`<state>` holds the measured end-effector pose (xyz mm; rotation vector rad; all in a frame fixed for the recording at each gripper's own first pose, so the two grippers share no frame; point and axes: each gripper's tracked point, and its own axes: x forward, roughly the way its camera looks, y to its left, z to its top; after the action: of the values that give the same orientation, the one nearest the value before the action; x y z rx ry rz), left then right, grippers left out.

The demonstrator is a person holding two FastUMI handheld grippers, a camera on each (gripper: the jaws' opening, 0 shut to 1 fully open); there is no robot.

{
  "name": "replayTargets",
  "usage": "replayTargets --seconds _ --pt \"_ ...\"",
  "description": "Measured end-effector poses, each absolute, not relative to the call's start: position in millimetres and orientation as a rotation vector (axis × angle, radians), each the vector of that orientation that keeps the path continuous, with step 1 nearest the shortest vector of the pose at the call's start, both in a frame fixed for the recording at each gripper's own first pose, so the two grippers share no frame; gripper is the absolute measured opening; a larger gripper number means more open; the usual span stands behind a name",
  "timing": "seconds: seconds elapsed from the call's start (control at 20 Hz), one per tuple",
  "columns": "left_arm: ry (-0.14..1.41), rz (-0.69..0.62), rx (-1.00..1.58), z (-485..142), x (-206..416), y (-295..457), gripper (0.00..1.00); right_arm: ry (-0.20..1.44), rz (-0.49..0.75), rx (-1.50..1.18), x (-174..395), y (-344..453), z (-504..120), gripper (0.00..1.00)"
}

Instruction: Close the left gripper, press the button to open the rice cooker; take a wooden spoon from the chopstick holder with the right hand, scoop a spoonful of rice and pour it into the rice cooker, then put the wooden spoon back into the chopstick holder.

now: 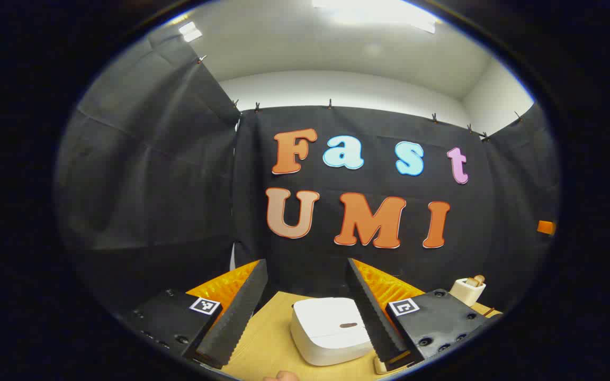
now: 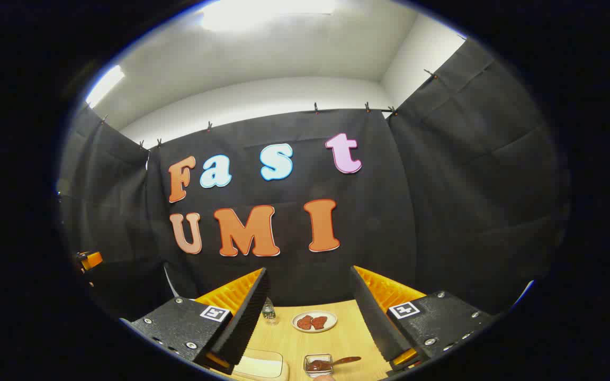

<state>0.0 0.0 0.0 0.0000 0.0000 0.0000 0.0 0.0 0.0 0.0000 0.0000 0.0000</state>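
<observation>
Beyond my spread left gripper (image 1: 305, 338), the rice cooker (image 1: 331, 329) sits lid down; its button remains unpressed, so I must close first. Past my right gripper (image 2: 310, 325), also spread, lies a plate (image 2: 314, 321).

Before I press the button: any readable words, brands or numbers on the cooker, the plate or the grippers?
Rice cooker: no text, just a small dark mark on top.
Left gripper and right gripper: square black-and-white tags carrying patterns, no words.
Plate: nothing written.
So nothing readable on any of them.
</observation>
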Motion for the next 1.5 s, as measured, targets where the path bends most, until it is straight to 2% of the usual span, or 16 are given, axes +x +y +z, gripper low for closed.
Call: replayTargets --seconds 0.2,0.25,0.6,0.8,1.15,1.2,1.35,1.4,1.45,1.5 --pt "0.032 -0.046 0.003 -3.1 17.4 -19.9 1.00 0.069 -0.011 -0.007 20.3 -2.4 -18.8 1.00" --pt "0.045 -0.067 -0.014 -2.4 21.6 -29.5 1.00 0.079 -0.011 -0.006 23.2 -3.6 -20.1 0.94" --pt "0.103 -0.135 -0.019 -13.4 30.2 -64.9 1.00 0.065 -0.014 -0.027 26.6 -7.5 -13.2 0.94" --pt "0.076 -0.120 0.047 -9.0 37.2 -66.0 1.00 0.058 -0.020 -0.023 23.4 -10.5 -9.3 0.94" --pt "0.109 -0.180 0.051 -22.5 50.8 -87.6 1.00 0.074 -0.020 -0.045 29.5 -6.8 -19.1 0.94" --pt "0.112 -0.170 0.059 -23.6 52.9 -86.5 0.97 0.083 -0.016 -0.046 30.0 -5.6 -21.0 0.94" --pt "0.153 -0.142 0.088 -28.8 50.0 -82.3 0.50 0.086 0.003 -0.026 33.5 1.9 -20.7 0.94" --pt "0.154 -0.148 0.086 -25.3 49.0 -83.7 0.41 0.079 0.012 -0.020 35.9 5.9 -19.7 0.94" --pt "0.166 -0.162 0.091 -26.6 47.4 -85.1 0.22 0.077 0.016 -0.015 36.0 8.3 -20.1 0.94" --pt "0.171 -0.167 0.105 -28.2 46.5 -83.4 0.12 0.080 0.019 -0.014 34.9 9.6 -22.4 0.94"
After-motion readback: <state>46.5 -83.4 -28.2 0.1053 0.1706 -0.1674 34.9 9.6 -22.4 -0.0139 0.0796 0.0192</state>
